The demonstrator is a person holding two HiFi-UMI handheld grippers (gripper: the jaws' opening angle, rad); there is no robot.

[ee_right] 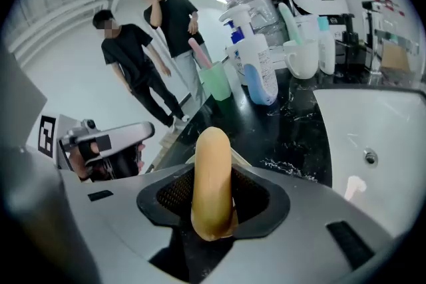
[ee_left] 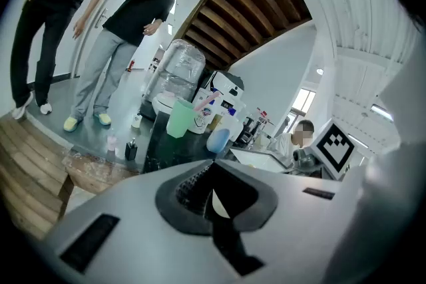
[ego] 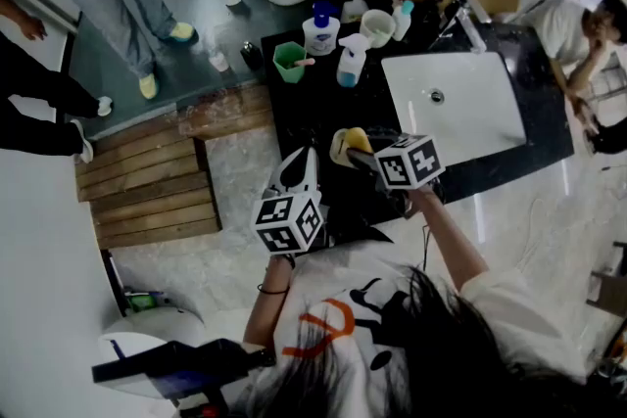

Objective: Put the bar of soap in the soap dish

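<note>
My right gripper (ee_right: 213,199) is shut on the yellow bar of soap (ee_right: 212,176), which stands on end between its pads. In the head view the soap (ego: 353,140) hangs over the black counter (ego: 313,113), left of the sink. A pale rim, seemingly the soap dish (ee_right: 239,156), peeks out just behind and below the soap; most of it is hidden. My left gripper (ego: 302,169) hovers at the counter's front edge, left of the soap and apart from it. Its jaws look shut with nothing held, and only a thin pale sliver shows between them.
A white sink (ego: 456,103) with a faucet (ego: 465,15) fills the counter's right half. At the back stand a green cup (ego: 289,61), a spray bottle (ego: 351,62), a white mug (ego: 376,26) and other bottles. Wooden pallet (ego: 157,171) lies left; people stand left and right.
</note>
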